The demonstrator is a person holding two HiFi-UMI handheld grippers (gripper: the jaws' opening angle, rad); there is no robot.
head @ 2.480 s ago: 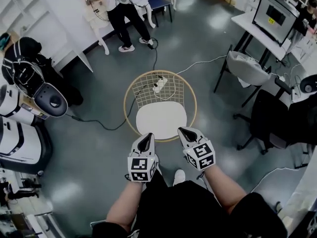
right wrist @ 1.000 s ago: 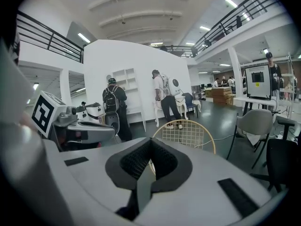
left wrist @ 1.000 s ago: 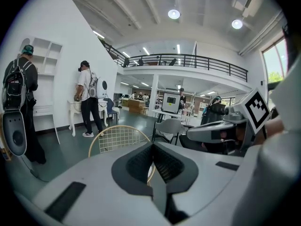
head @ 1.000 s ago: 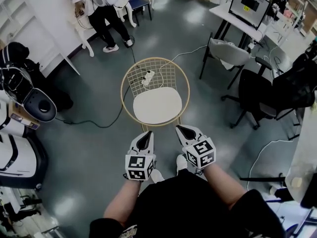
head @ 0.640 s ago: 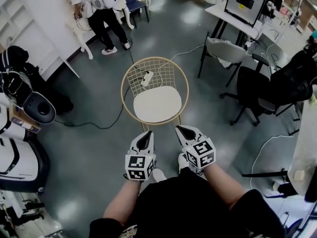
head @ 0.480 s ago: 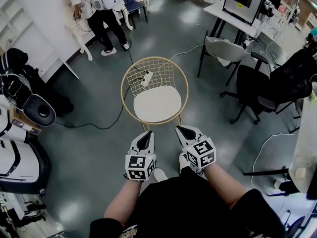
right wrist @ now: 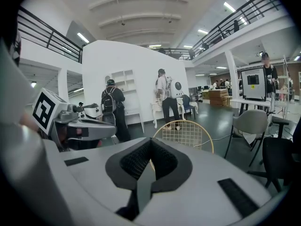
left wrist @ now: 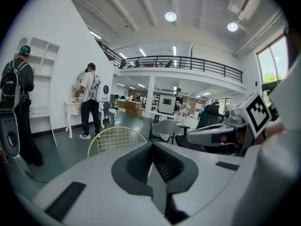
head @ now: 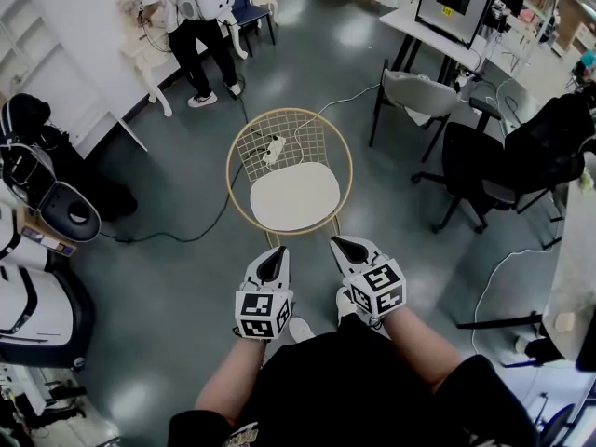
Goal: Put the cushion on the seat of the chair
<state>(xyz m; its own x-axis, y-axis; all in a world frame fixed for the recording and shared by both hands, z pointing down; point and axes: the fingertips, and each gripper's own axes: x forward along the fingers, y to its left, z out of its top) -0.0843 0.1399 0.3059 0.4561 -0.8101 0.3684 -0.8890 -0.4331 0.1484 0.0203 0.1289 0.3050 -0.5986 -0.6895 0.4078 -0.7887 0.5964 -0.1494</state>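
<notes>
A grey, glossy concrete floor fills the head view. At its upper right stands a white desk carrying a dark flat monitor, with a grey shell chair and a black office chair in front of it. Bulky white-and-black machines line the left edge. A person in dark trousers stands at the top, by a small white table.

In the middle of the floor is a round chair of gold wire, its hoop frame enclosing a mesh back. The white, rounded seat cushion lies flat on the seat of this chair, inside the hoop and in front of the mesh back.

Below the chair, near its front edge but apart from it, the two grey grippers are held side by side, both pointing toward it. The left gripper has its jaws pressed fully together with nothing between them; its own view shows the ribbed black pads meeting in a seam. The right gripper is likewise closed tight and empty, the wire chair visible beyond its pads.

A black cable runs across the floor to a white power strip seen through the mesh back.
</notes>
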